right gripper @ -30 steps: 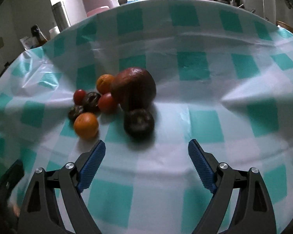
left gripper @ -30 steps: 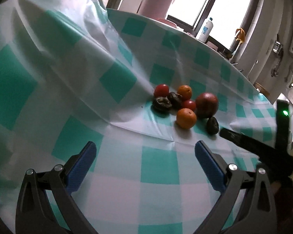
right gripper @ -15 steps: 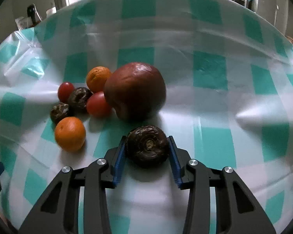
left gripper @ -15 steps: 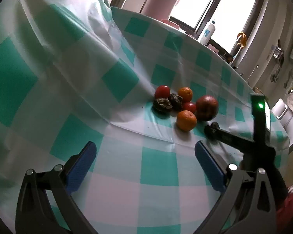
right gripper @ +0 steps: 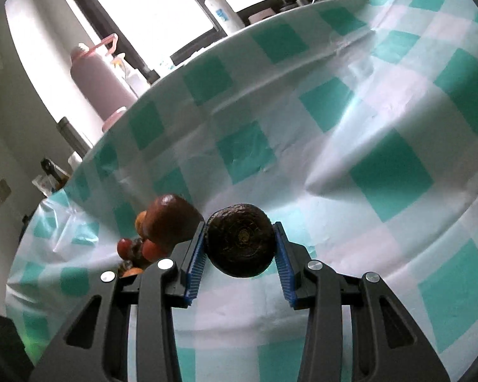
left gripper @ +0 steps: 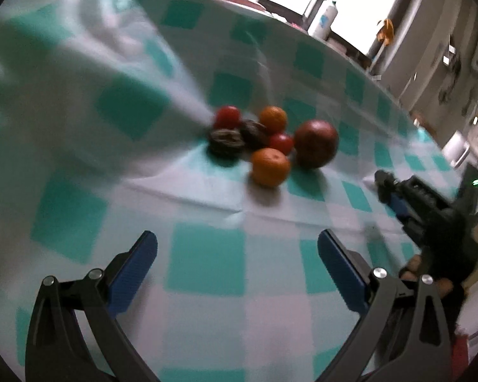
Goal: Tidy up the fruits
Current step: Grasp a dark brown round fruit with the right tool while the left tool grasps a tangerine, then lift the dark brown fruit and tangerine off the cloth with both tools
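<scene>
The right tool [right gripper: 240, 248] is clamped on a dark, wrinkled fruit [right gripper: 240, 245], which is held between the blue pads [right gripper: 196, 258] just beside the big red fruit [right gripper: 172, 219] and appears to be lifted off the checked cloth [right gripper: 392, 165], though a gap beneath it cannot be confirmed. The left tool [left gripper: 237, 254] is held with its jaws wide apart and nothing between them, on the near side of the big red fruit [left gripper: 316, 147], well short of the pile. The rest of the pile is gathered against the big red fruit: two oranges [left gripper: 270, 166], two small red fruits [left gripper: 228, 117] and two more dark wrinkled ones [left gripper: 225, 141]. The main risk is judged to be the grip itself: the fruit is round and is caught only at its sides, so it could be rotated or squeezed out if the tool is swung or rolled quickly. Its skin looks shrivelled and possibly soft, so it could be bruised by hard pressure. The left pad is very close to the big red fruit, which could be nudged and set rolling into the pile. The cloth is loose and creased, so any fruit set down on a ridge could be sent rolling, and the cloth could be dragged if a tool tip is caught in a fold.
</scene>
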Motion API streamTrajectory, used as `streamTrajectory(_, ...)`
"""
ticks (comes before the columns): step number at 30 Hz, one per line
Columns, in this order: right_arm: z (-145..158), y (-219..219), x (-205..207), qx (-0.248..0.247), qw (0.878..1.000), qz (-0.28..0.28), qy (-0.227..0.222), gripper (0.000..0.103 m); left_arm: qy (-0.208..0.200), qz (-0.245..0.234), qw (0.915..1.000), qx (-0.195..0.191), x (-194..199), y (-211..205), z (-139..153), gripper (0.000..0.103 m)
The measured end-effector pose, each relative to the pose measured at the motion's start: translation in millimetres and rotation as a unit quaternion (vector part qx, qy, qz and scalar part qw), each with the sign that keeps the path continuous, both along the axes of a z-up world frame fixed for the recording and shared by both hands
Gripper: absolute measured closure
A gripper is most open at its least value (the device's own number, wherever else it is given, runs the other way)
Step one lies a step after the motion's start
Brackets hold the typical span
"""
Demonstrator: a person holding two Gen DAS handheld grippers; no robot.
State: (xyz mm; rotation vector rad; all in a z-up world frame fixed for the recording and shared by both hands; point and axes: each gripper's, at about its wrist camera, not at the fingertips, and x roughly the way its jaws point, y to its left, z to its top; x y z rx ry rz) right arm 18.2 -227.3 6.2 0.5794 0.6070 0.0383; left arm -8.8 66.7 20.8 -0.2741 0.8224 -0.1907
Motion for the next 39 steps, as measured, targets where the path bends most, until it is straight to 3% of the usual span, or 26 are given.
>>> streamTrajectory(4,6.6,8.7,4.3,0.006,1.0,0.005,-0.01,0.063,0.017,0.004,0.9985,0.053,45.8,-39.9,-3.1,0.003)
streamTrajectory(7,7.2,7.9,3.3,0.009,1.0,0.009,-0.014,0.062,0.032,0.016,0.9955,0.087,77.3,-54.7,-8.9,0.013)
streamTrajectory(10,7.4,7.4,2.5,0.01,1.0,0.015,-0.017,0.062,0.047,0.02,0.994,0.096,97.2,-59.9,-13.6,0.023)
streamTrajectory(11,7.3,7.4,2.8,0.011,1.0,0.017,-0.018,0.062,0.045,0.023,0.993,0.106,102.0,-62.4,-14.2,0.029)
streamTrajectory(13,7.2,6.7,2.8,0.012,1.0,0.019,-0.02,0.062,0.038,0.016,0.9904,0.132,103.2,-67.9,-14.7,0.059)
streamTrajectory(14,7.2,6.6,2.7,0.012,1.0,0.019,-0.021,0.062,0.033,0.008,0.9908,0.131,99.4,-68.1,-14.2,0.061)
streamTrajectory(23,7.4,7.6,2.6,0.01,0.999,0.024,-0.019,0.062,-0.001,0.037,0.9987,0.036,19.6,-4.3,-6.1,0.062)
streamTrajectory(27,7.2,7.2,1.6,0.01,0.999,0.025,-0.02,0.062,0.001,0.063,0.998,0.0,11.9,20.0,-8.3,0.062)
streamTrajectory(39,8.1,7.5,2.6,0.007,1.0,0.024,-0.013,0.062,0.016,0.054,0.9984,0.004,19.8,14.4,-12.3,0.062)
